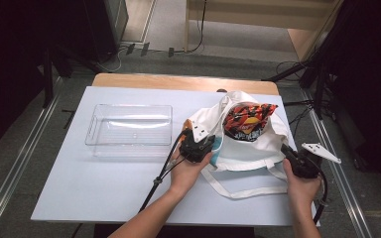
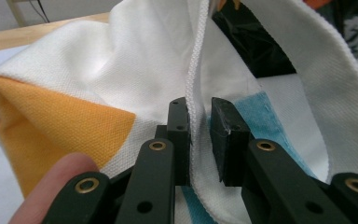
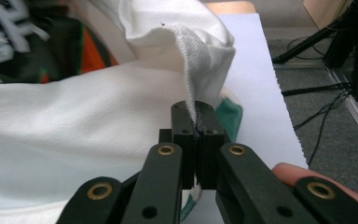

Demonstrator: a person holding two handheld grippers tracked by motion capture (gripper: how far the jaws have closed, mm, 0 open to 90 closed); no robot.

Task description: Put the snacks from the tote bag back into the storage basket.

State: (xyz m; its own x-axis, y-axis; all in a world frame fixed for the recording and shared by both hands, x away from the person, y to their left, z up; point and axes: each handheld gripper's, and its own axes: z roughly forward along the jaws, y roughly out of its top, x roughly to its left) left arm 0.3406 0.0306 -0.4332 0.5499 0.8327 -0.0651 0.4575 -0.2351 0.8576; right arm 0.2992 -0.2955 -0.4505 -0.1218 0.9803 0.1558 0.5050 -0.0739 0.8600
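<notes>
Room: grey floor with metal rails on both sides of the bench (image 1: 104, 198), cables and dark stands at the back, a pale wooden panel beyond.
Bench: white top, with a strip of bare wood along its far edge.
Bag: a white cloth bag (image 1: 248, 146) lies on the right half of the bench, its mouth turned toward the far edge and its long white strap (image 1: 243, 191) looped toward the near edge.
Bag looks: coarse white weave, with an orange patch (image 2: 51, 121) and a light blue patch (image 2: 261, 114) on the cloth.
Bag contents: a red, orange and black snack packet (image 1: 248, 119) stands out of the mouth.
Box: a clear plastic box (image 1: 129, 130) sits on the left half of the bench, well apart from the bag.
Left tool (image 2: 199, 135): at the bag's left side; its jaws are spread, with the bag's stitched edge standing in the gap, against the left pad and clear of the right one.
Right tool (image 3: 196, 140): at the bag's right side near the right edge of the bench; its jaws are pressed together, pinching a fold of the white cloth.
High view alone gives: the box, the strap's loop, both forearms.
Left gripper view alone gives: the gap between the jaws, the weave, a fingertip (image 2: 56, 186) low at the left.
Right gripper view alone gives: the pinched fold rising from the jaws, a green patch (image 3: 228, 116) just behind them.
</notes>
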